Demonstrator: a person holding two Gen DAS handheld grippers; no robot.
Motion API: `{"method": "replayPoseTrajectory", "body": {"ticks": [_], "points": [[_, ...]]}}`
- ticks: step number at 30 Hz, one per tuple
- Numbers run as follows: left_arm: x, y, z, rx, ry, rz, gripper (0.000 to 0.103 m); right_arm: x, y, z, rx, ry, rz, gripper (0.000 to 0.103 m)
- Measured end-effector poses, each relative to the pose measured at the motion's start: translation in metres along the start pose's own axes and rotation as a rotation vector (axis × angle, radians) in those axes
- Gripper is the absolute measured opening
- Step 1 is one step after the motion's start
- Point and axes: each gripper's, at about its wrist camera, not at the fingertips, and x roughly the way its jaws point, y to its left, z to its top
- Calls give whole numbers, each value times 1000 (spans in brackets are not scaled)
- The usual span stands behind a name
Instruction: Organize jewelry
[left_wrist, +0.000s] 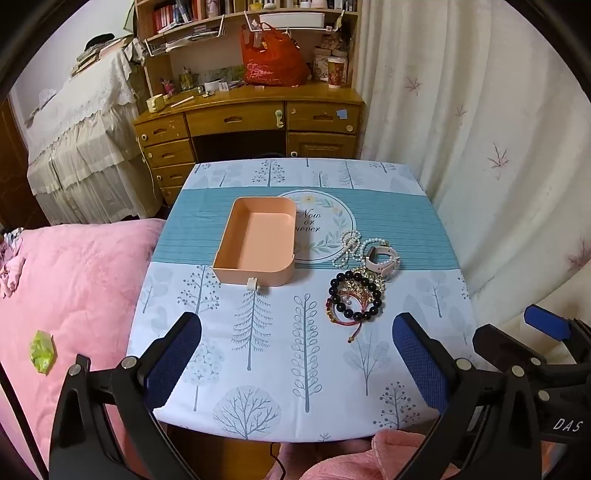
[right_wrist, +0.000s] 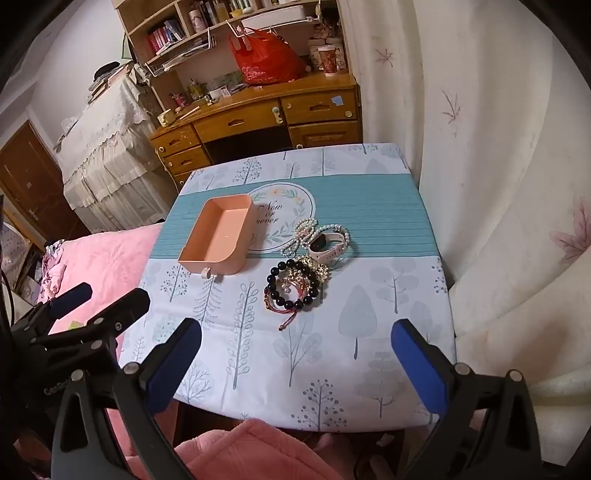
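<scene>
An empty peach tray (left_wrist: 256, 243) (right_wrist: 216, 236) sits on the small table, left of centre. To its right lies a pile of jewelry: a black bead bracelet (left_wrist: 356, 295) (right_wrist: 293, 286), a red cord bracelet (left_wrist: 354, 326) (right_wrist: 290, 317), a pearl necklace (left_wrist: 349, 245) (right_wrist: 304, 230), a gold piece (left_wrist: 371, 275) (right_wrist: 317, 267) and a pink-strapped watch (left_wrist: 384, 258) (right_wrist: 328, 243). My left gripper (left_wrist: 295, 354) is open and empty above the near part of the table. My right gripper (right_wrist: 295, 360) is open and empty, also near the front edge.
The table wears a tree-print cloth (left_wrist: 280, 369) (right_wrist: 369, 332). A pink bed (left_wrist: 66, 295) (right_wrist: 99, 266) lies to the left, a cream curtain (left_wrist: 480, 129) (right_wrist: 498, 147) to the right, a wooden desk (left_wrist: 251, 122) (right_wrist: 258, 118) behind.
</scene>
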Motion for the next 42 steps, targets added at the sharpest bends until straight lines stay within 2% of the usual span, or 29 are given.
{"method": "replayPoseTrajectory", "body": {"ticks": [3, 7, 20, 31, 42], "points": [[0, 5, 2, 1, -2, -28, 102, -1, 1, -1, -4, -7, 5, 103], [0, -5, -1, 23, -12, 2, 102, -3, 0, -1, -13, -24, 5, 103], [-2, -5, -3, 21, -15, 16, 102, -6, 3, 1, -24, -29, 12, 103], [0, 8, -1, -10, -14, 49, 102, -6, -2, 0, 17, -50, 1, 103], [7, 8, 1, 20, -6, 37, 102, 0, -2, -1, 42, -43, 3, 103]]}}
